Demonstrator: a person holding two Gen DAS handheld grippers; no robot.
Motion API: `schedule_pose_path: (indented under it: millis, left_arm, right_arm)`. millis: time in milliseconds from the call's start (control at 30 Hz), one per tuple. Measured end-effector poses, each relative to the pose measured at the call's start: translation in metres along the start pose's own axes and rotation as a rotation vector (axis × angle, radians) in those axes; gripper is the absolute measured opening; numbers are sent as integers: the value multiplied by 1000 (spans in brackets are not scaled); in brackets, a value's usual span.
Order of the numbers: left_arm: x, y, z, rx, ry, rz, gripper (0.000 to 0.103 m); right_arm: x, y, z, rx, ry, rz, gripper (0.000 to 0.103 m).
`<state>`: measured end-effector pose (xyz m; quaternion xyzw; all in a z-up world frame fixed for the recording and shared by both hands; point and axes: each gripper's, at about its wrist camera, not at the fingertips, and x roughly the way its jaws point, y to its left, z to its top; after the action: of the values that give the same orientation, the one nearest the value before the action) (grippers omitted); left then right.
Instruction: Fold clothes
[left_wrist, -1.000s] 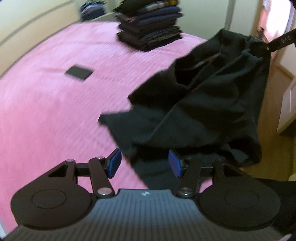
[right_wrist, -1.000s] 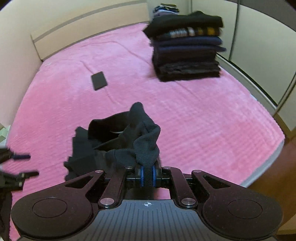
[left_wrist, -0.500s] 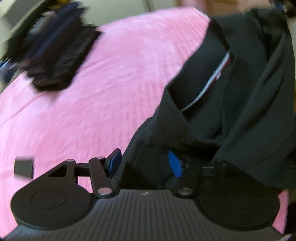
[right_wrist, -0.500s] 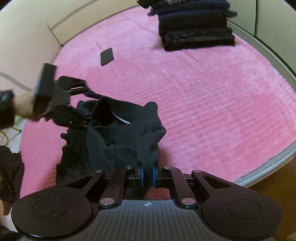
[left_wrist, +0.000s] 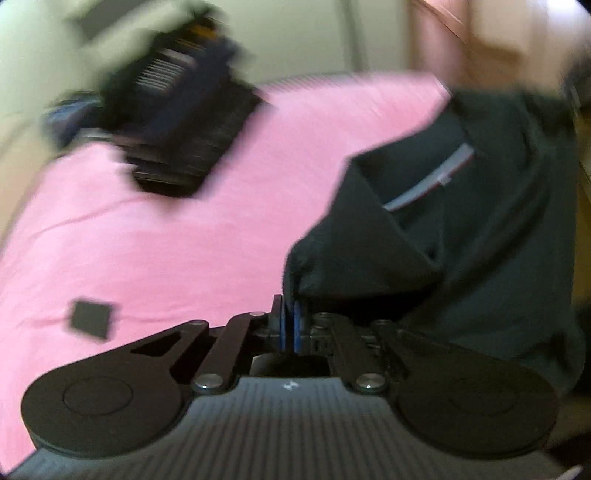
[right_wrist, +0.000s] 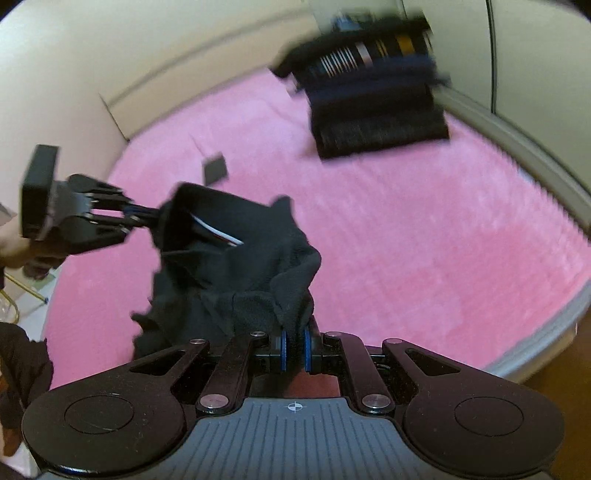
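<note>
Fingers of both grippers pinch the black garment (right_wrist: 236, 273): left gripper (left_wrist: 290, 325) grips one edge, right gripper (right_wrist: 294, 349) another, holding it over the pink bed (right_wrist: 424, 236) near its front edge. Folded stack (right_wrist: 373, 99) at far corner; small dark square (left_wrist: 90, 317) lies apart.

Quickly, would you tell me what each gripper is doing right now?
Left gripper: shut on the black garment.
Right gripper: shut on the same garment.
</note>
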<state>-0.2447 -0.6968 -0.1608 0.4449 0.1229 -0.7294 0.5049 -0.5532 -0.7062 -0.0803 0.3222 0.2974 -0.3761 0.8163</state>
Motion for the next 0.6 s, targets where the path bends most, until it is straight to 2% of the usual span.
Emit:
schedule_pose_path:
  millis: [167,267,333,433,600]
  left_arm:
    - [-139,16,-44,-185,-146,228,2]
    - [-223,10,-75,-272,-209,354,1]
    - [-274,2,-88,-311,-249,437,1]
    - [-342,-7,-94,-357,-324,533,1]
    - [-424,-18,-65,-333,-501,668,1]
  right_arm:
    - [-45,89,7,-114,-149,87,7]
    - [-73,142,12,-186,-244,144,7]
    - [-91,164,23,-194,-304,179,7]
    - [-123,195,46,-240,-408,211,6]
    - [-188,222,88,-289,-594,251,6]
